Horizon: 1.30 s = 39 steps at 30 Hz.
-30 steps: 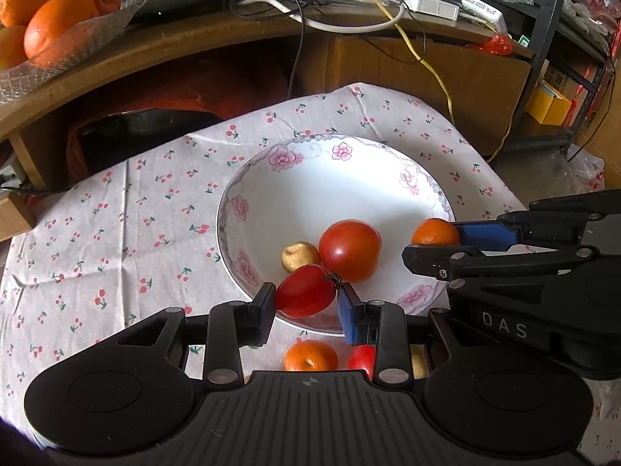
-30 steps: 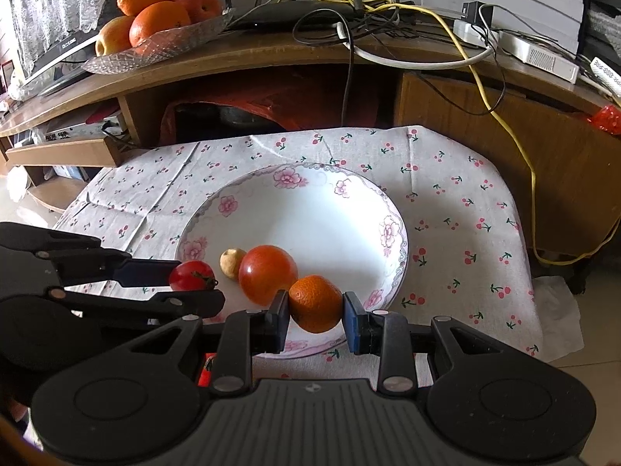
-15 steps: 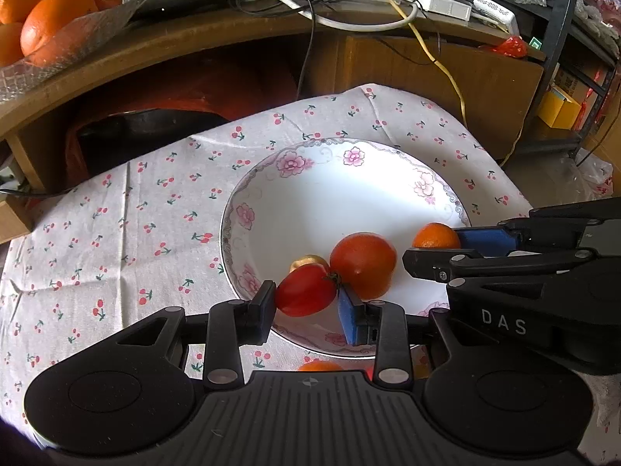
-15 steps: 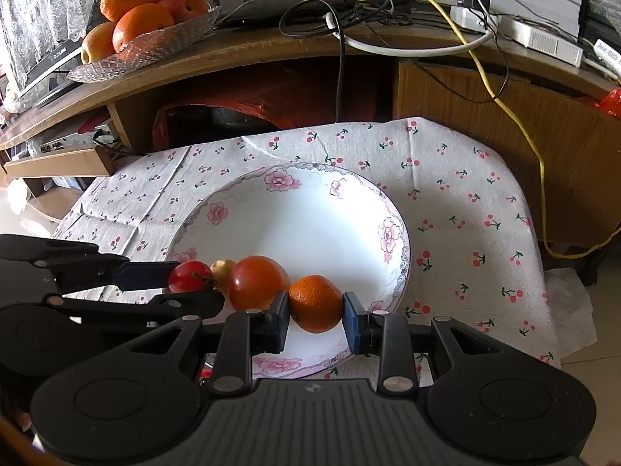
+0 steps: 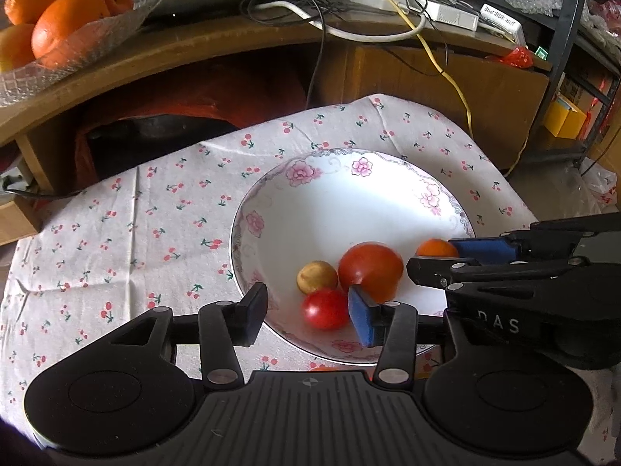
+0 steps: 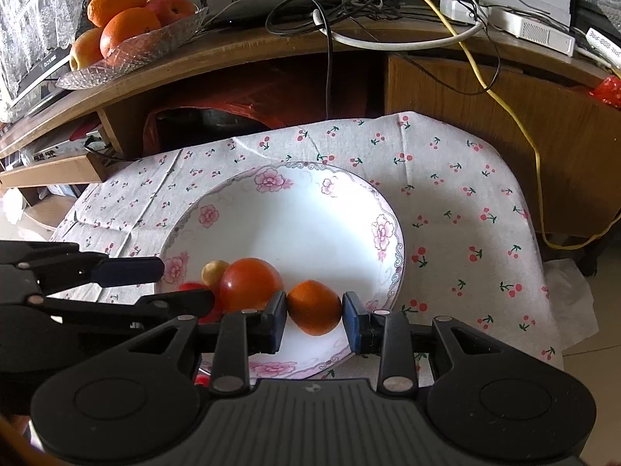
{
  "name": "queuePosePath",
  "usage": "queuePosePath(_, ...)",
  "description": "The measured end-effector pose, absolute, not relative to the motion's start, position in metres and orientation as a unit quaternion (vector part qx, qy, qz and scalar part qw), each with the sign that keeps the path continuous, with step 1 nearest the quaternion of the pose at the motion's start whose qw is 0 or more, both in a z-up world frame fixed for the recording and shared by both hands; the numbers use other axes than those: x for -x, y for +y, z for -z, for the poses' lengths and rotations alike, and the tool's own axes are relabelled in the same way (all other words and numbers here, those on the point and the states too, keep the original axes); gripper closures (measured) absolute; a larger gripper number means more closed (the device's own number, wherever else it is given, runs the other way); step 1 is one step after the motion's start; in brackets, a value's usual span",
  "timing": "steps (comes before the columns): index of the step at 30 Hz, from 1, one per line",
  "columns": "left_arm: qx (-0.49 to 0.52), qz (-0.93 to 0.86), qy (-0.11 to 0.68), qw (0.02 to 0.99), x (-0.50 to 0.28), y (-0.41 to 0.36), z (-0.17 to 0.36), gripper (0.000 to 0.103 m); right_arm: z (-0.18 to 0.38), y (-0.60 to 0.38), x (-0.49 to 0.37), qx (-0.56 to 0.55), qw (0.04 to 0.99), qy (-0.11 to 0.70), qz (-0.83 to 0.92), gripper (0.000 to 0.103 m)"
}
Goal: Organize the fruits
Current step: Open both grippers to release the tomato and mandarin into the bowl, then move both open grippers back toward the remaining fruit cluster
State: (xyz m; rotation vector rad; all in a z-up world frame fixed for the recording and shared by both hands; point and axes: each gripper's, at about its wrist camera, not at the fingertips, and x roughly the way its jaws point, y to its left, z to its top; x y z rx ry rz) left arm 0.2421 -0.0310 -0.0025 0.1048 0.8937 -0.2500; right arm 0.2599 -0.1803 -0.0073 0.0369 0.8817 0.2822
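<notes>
Left wrist view: I count four fruits in the plate [image 5: 446,202]: one large tomato [image 5: 370,270], one small red tomato [image 5: 324,308], one small yellowish fruit [image 5: 316,276] and one small orange [image 6: 314,306]. The first three sit touching in a cluster near the plate's near rim. My left gripper [image 5: 306,310] has its jaws spread apart and holds nothing; the small red tomato lies on the plate between them, close to the blue pad [image 5: 361,320]. My right gripper [image 6: 314,314] is clamped on the small orange, just above the plate's near right part, beside the large tomato. Below the near rim I see slivers of orange and red, too hidden to count. The plate's far half is bare white, with open room there. The cherry-print cloth [image 5: 116,240] covers the bench around the plate, widest on the left. On the wooden shelf [image 6: 271,50] behind, a glass dish [image 6: 155,46] holds about four more fruits.
</notes>
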Motion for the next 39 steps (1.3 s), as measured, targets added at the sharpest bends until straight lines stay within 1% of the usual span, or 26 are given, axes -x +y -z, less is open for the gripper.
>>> queuePosePath(13, -0.046, 0.117, 0.419, 0.899, -0.240, -0.029, -0.003, 0.042, 0.001, -0.182, -0.255, -0.017, 0.902, 0.411, -0.131, 0.067)
queuePosePath(18, -0.046, 0.118, 0.413, 0.902, -0.237, -0.028, -0.007, 0.036, -0.006, -0.185, -0.253, -0.023, 0.906, 0.403, -0.128, 0.067)
queuePosePath(24, -0.047, 0.123, 0.406, 0.904, -0.233, -0.029, -0.013, 0.033, -0.018, -0.191, -0.250, -0.036, 0.913, 0.387, -0.126, 0.066)
queuePosePath(39, -0.053, 0.122, 0.407, 0.904, -0.219, -0.023, -0.015, 0.032, -0.018, -0.185, -0.233, -0.021, 0.909, 0.392, -0.143, 0.066)
